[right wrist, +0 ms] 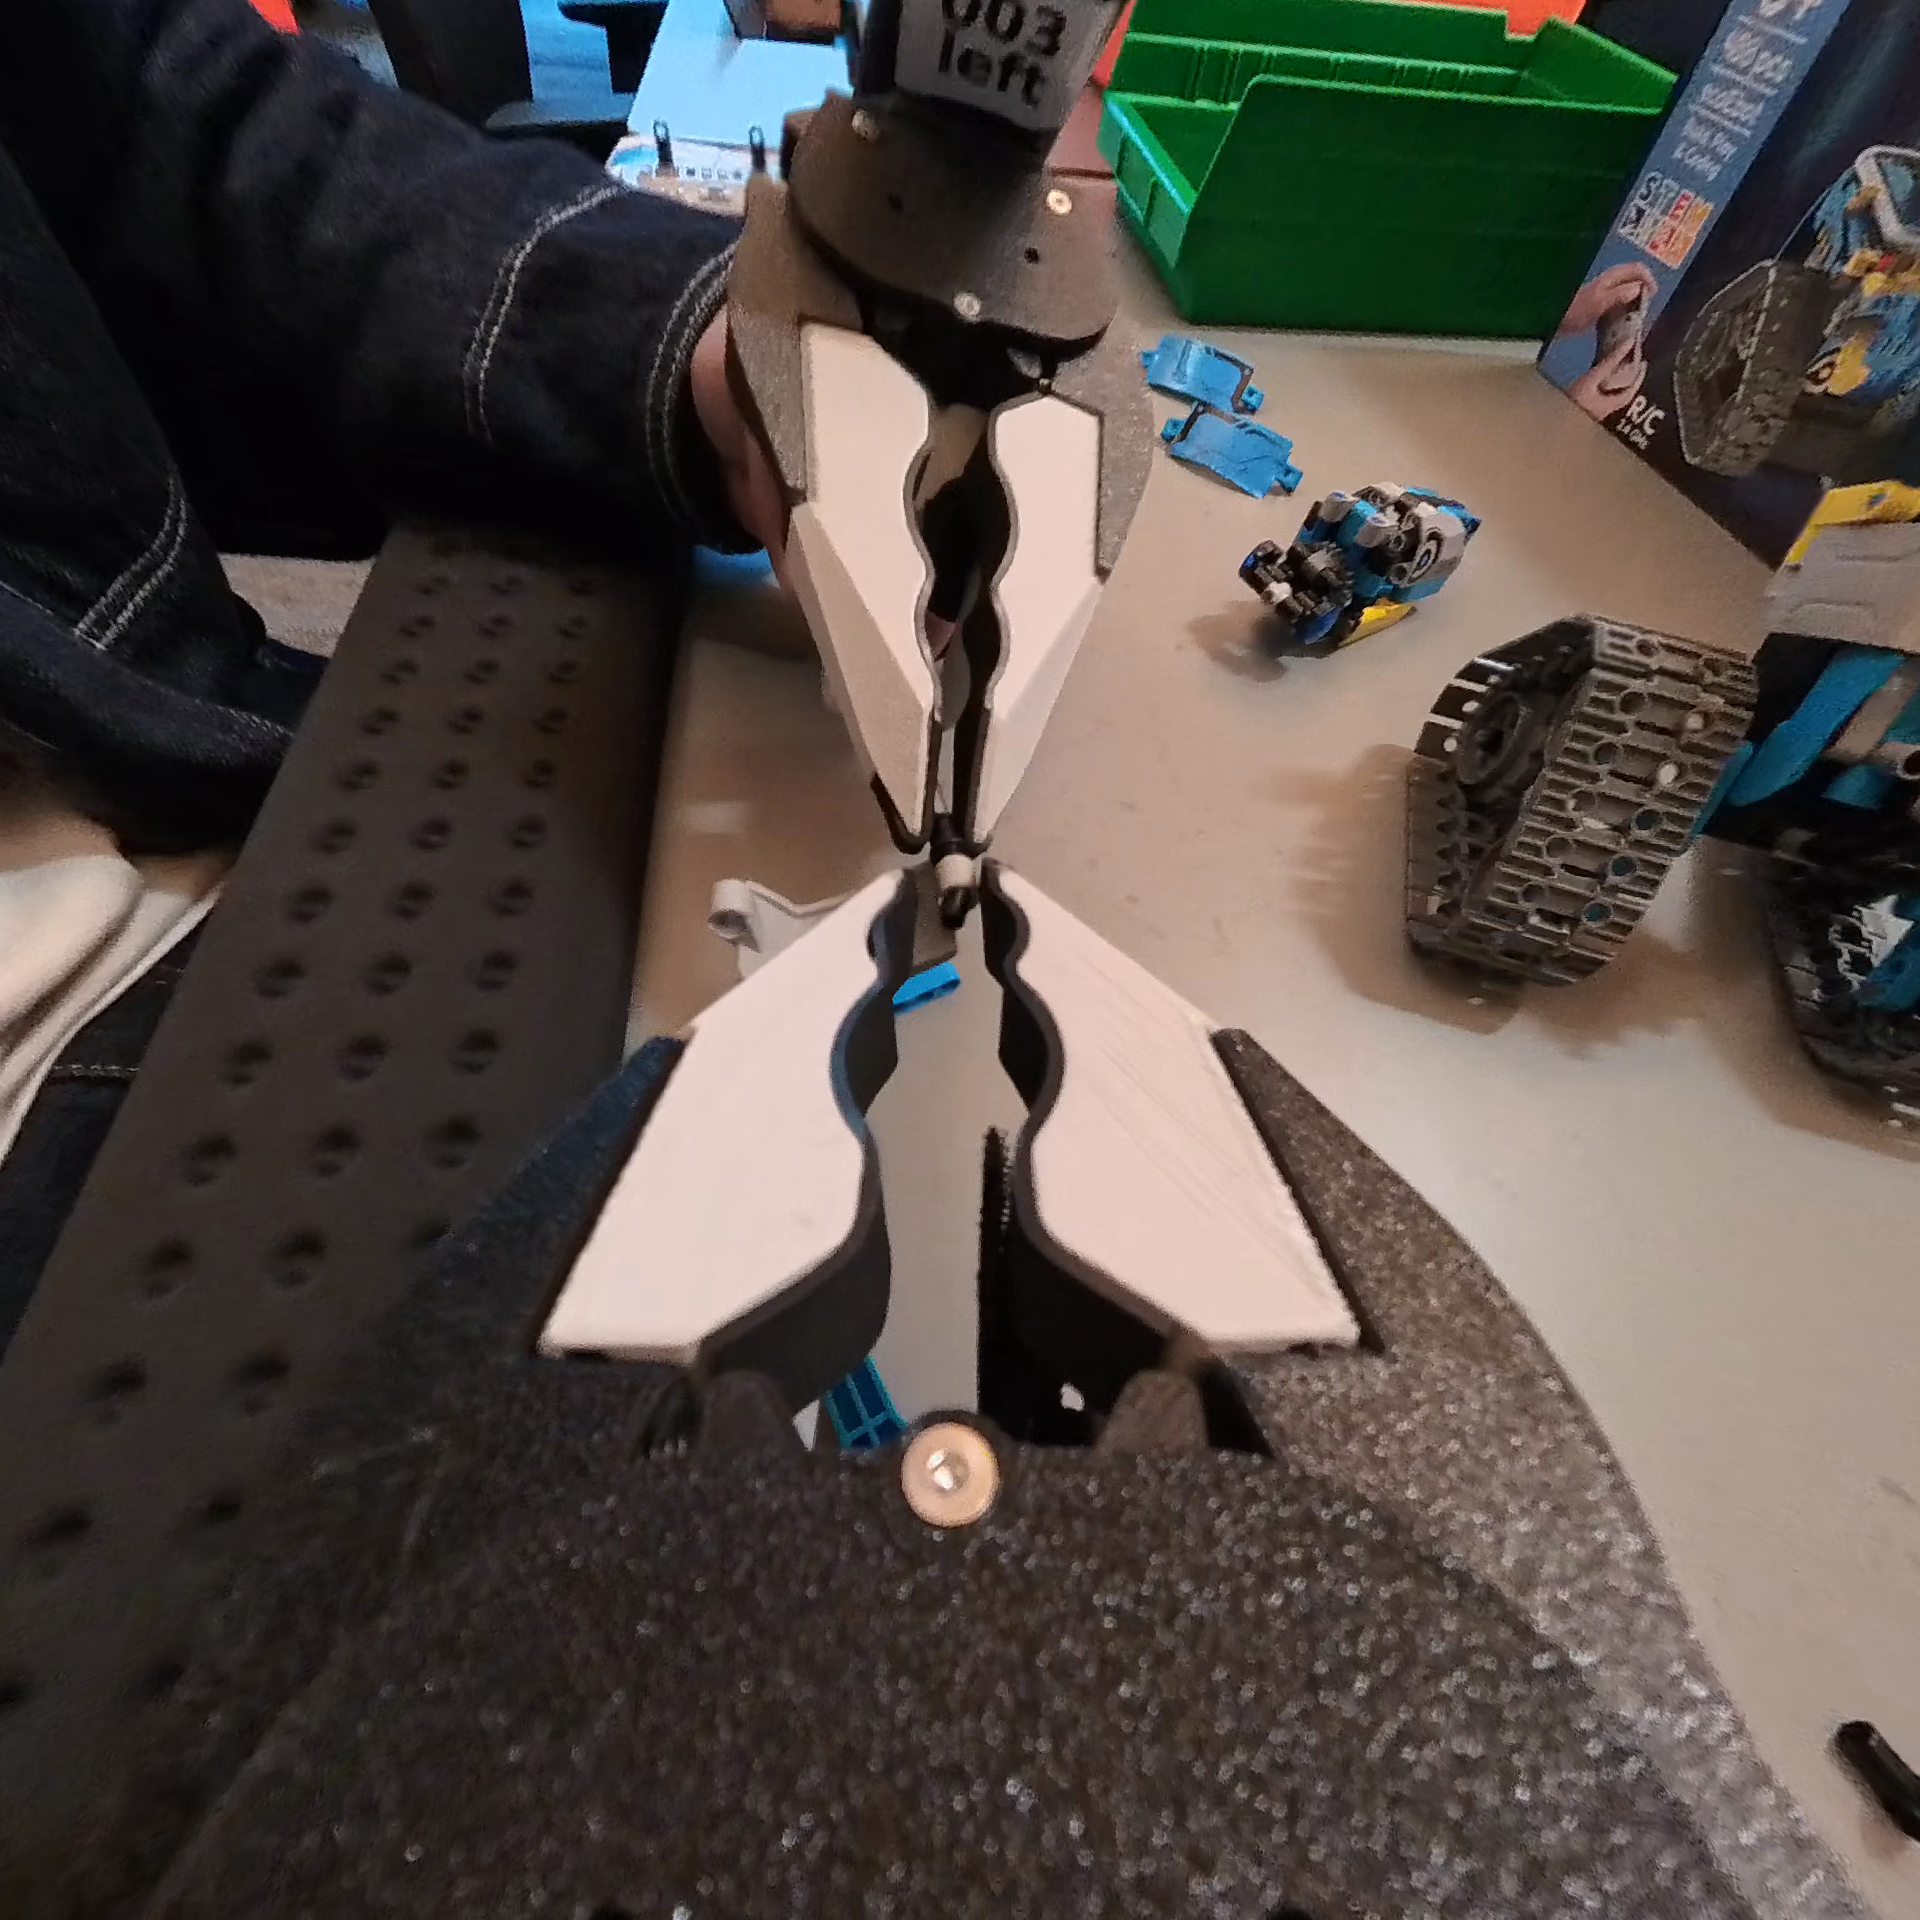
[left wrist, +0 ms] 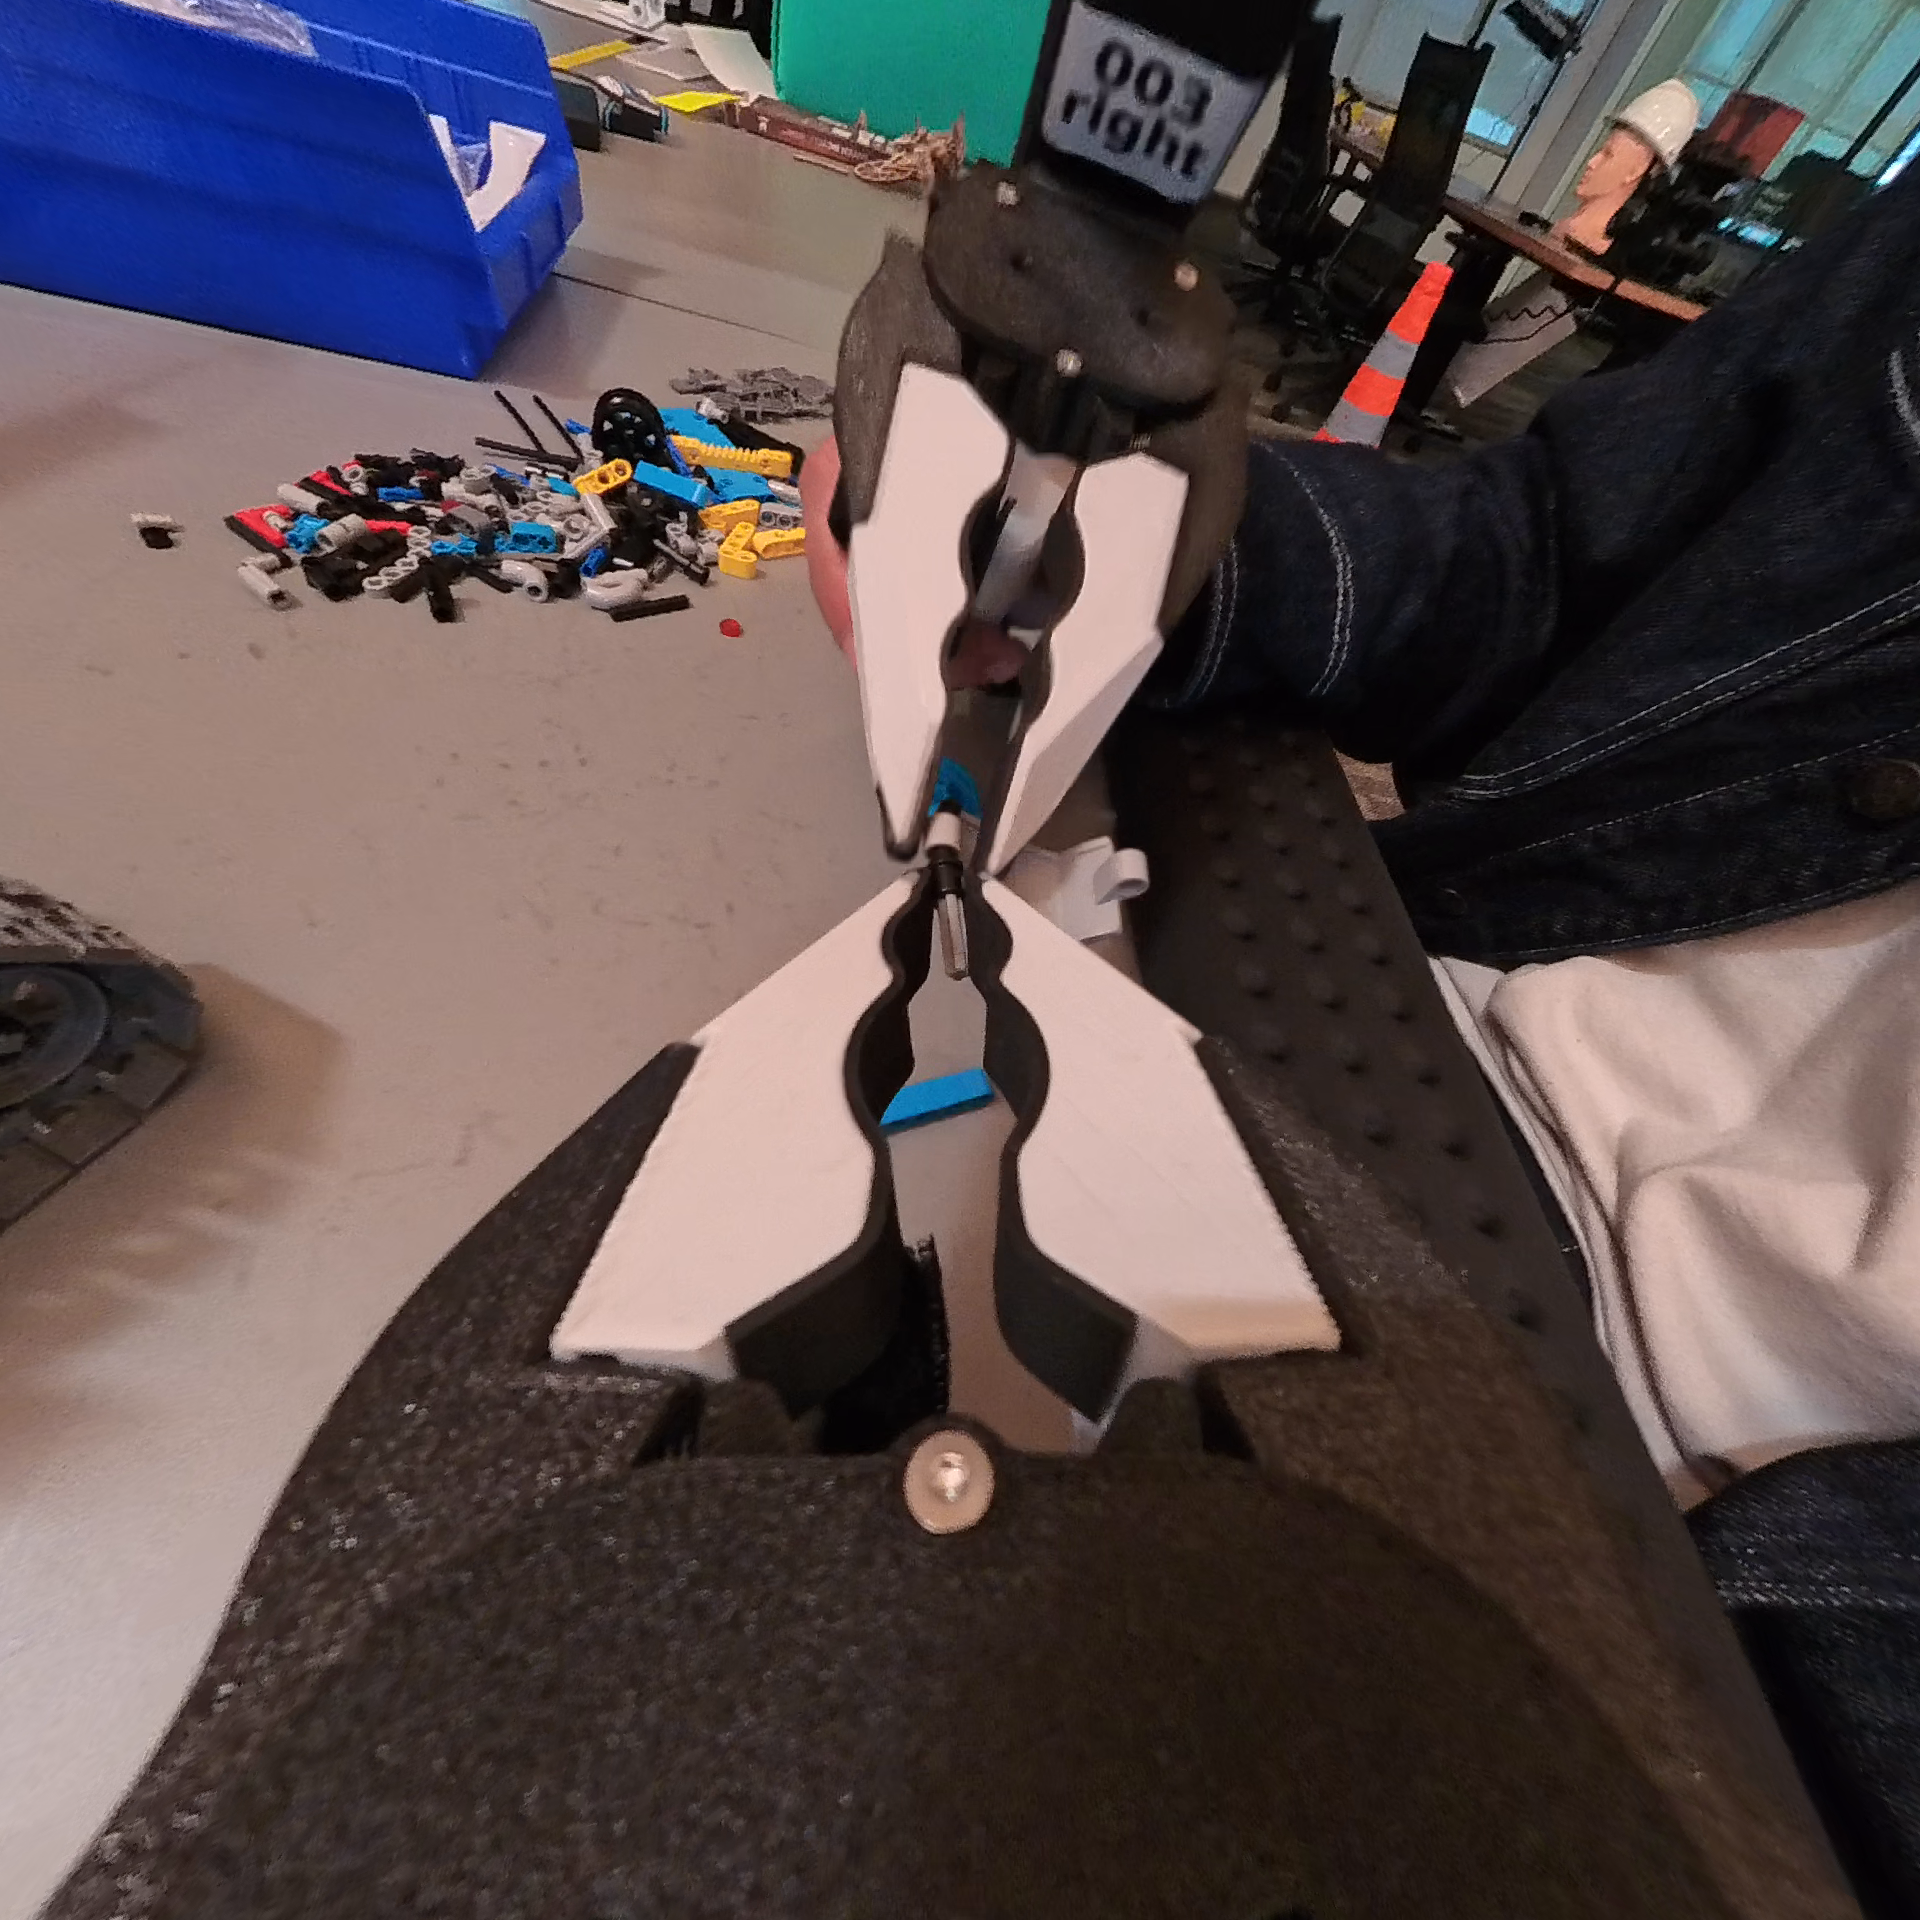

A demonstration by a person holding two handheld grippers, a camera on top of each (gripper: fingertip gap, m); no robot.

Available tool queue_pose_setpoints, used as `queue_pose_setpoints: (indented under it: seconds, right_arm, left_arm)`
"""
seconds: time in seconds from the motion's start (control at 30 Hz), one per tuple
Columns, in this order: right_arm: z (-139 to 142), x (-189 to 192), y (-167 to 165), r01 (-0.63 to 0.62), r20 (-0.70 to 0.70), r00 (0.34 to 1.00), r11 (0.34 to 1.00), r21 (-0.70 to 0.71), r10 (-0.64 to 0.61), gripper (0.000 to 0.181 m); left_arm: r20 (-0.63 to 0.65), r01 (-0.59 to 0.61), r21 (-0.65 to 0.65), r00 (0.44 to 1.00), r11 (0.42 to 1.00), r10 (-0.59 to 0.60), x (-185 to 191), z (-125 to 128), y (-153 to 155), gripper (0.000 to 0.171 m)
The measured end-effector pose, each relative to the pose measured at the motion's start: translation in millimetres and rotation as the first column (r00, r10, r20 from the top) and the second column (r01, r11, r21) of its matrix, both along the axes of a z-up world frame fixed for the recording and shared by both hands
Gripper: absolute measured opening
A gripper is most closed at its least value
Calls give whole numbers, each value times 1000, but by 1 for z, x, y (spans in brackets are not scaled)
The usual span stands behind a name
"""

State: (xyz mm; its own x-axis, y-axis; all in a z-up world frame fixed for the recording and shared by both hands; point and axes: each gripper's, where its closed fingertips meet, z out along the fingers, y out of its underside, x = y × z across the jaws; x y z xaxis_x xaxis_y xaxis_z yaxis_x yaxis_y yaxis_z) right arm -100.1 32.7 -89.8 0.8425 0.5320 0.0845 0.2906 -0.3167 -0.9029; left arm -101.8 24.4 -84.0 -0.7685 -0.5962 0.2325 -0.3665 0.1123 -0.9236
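Fingers of left gripper (left wrist: 940,883) and right gripper (right wrist: 951,883) meet tip to tip mid-frame, each pinched nearly closed on opposite ends of one small pin (left wrist: 948,883), axis in line with both.

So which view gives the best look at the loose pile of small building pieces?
The left wrist view: the pile of small building pieces lies in full sight on the grey table, left of the right claw. The right wrist view shows none of that pile, only a tracked model and a green bin.
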Motion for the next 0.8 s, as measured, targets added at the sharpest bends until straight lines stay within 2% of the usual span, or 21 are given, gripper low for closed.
queue_pose_setpoints:
  seconds: [0.17,0.27,0.63,0.67,0.7,0.77,0.8]
  right_arm:
    - [-1,-1,0,-8,10,1000,1000,-23,8,5]
    - [1,-3,-2,-26,23,999,1000,-11,27,5]
    - [2,-4,-8,-50,-13,999,998,-28,50,5]
    - [2,-1,-9,-43,-6,999,999,-33,43,5]
    - [-1,24,-14,49,46,998,998,-47,-47,5]
    - [28,72,-43,137,-178,975,990,32,-129,4]
    - [35,89,-53,186,-221,961,980,69,-167,4]
  left_arm:
    - [6,12,18,1000,1000,-12,-1,-2,-2,5]
    - [83,5,66,997,998,-10,-3,0,-3,4]
    - [82,22,49,996,999,-26,-7,0,-4,4]
    - [78,13,53,997,998,-17,-6,-1,-1,4]
    - [85,-41,73,996,997,34,-3,-2,15,1]
    - [77,-155,-65,984,986,160,-7,13,65,0]
    - [87,-186,-64,978,981,191,-10,12,77,0]
